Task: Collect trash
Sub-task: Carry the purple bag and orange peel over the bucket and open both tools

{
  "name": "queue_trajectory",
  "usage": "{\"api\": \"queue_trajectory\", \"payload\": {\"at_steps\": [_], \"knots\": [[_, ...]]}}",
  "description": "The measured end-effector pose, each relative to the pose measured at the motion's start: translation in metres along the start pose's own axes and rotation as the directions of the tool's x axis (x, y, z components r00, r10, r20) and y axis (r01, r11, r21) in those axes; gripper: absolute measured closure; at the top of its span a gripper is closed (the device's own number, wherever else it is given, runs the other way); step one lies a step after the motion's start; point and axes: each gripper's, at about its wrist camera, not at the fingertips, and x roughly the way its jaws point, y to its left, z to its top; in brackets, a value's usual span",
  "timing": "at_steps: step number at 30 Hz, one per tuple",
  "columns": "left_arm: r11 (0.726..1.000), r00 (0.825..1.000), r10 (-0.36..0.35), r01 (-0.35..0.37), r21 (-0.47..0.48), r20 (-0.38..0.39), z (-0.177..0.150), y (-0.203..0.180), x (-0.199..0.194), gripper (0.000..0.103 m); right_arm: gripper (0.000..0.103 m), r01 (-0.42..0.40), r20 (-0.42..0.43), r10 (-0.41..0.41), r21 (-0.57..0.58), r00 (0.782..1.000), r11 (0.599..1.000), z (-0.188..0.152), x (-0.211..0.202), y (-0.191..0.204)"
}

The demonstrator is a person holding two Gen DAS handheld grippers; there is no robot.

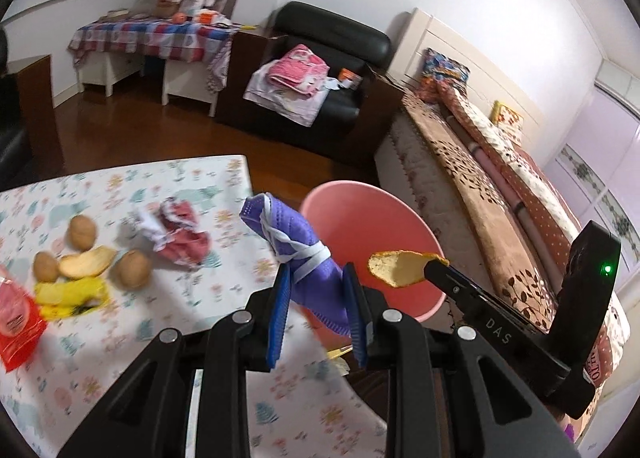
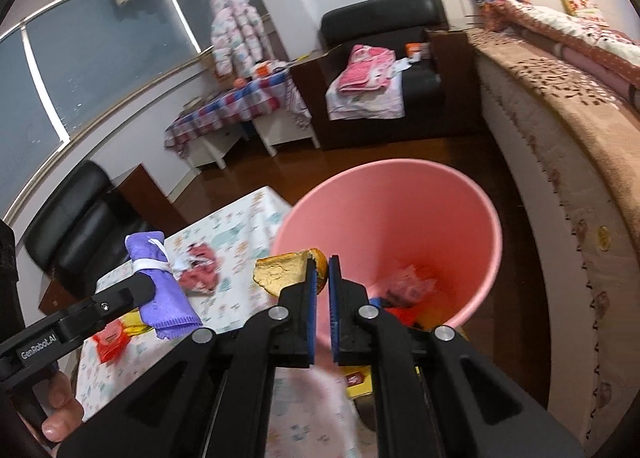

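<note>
- Left wrist view: left hand-held gripper (image 1: 316,290) is clamped partway closed on a rolled purple face mask (image 1: 298,250) bound with its white straps; the roll sticks up between the blue pads (image 1: 280,318), above the edge of the floral surface (image 1: 120,338).
- Just beyond the mask stands a pink bin (image 1: 360,209) on the floor, beside the surface and near the bed (image 1: 500,197); its inside is mostly hidden from this angle.
- Right hand-held gripper (image 1: 430,266) reaches in from the right, pinching an orange peel (image 1: 400,268) over the bin's mouth.
- On the surface lie three walnuts (image 1: 83,232), another peel piece (image 1: 86,260), a yellow wrapper (image 1: 68,296), a red packet (image 1: 16,326) and a crumpled red-and-white wrapper (image 1: 180,234).
- Right wrist view: right hand-held gripper (image 2: 322,270) is almost fully closed on the orange peel (image 2: 280,270), held at the near rim of the pink bin (image 2: 400,209).
- Inside the bin, at the bottom, lies a blurred heap of red, blue and yellow rubbish (image 2: 404,294); single pieces cannot be told apart.
- Left hand-held gripper (image 2: 148,286) holds the purple mask (image 2: 160,282) above the surface (image 2: 240,225), left of the bin.
</note>
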Motion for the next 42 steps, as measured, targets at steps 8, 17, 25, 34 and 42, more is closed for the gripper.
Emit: {"api": "queue_trajectory", "payload": {"at_steps": [8, 17, 25, 34, 42], "knots": [[0.998, 0.999, -0.018, 0.021, 0.052, -0.045, 0.009, -0.026, 0.041, 0.077, 0.097, 0.064, -0.006, -0.064, 0.054, 0.998, 0.996, 0.001, 0.012, -0.028], [0.995, 0.995, -0.002, 0.012, 0.103, -0.098, 0.013, -0.047, 0.083, 0.077, 0.097, 0.111, -0.008, -0.11, 0.076, 0.994, 0.991, 0.003, 0.023, -0.05], [0.992, 0.991, 0.013, 0.003, 0.124, -0.134, 0.012, -0.052, 0.106, 0.076, 0.097, 0.124, -0.017, -0.123, 0.091, 0.992, 0.988, 0.004, 0.032, -0.064], [0.992, 0.991, 0.019, -0.002, 0.126, -0.133, 0.014, -0.053, 0.11, 0.059, 0.097, 0.136, -0.036, -0.133, 0.097, 0.99, 0.986, 0.002, 0.041, -0.069], [0.992, 0.993, 0.007, 0.007, 0.124, -0.119, 0.017, -0.052, 0.102, 0.046, 0.079, 0.128, -0.046, -0.124, 0.097, 0.991, 0.987, 0.002, 0.044, -0.069]]}}
